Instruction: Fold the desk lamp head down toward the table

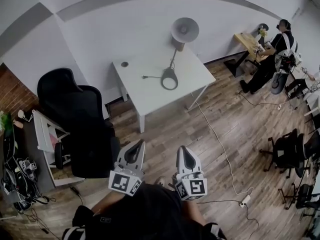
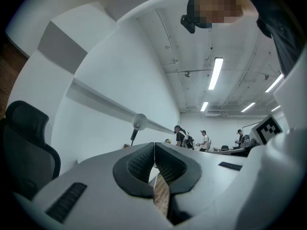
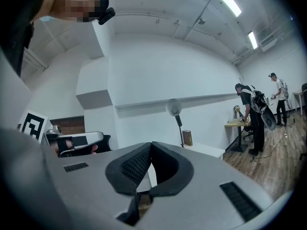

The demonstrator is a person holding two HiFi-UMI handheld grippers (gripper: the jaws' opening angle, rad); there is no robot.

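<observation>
A desk lamp stands on a white table across the room. Its round head is raised high on a thin arm above a ring-shaped base. The lamp head shows small and far off in the left gripper view, and the lamp head likewise in the right gripper view. My left gripper and right gripper are held side by side close to my body, well short of the table. Both are shut with nothing between their pads.
A black office chair stands left of the table. A cable and power strip lie on the wooden floor to the right. A person works at a small desk at the far right, near other black chairs.
</observation>
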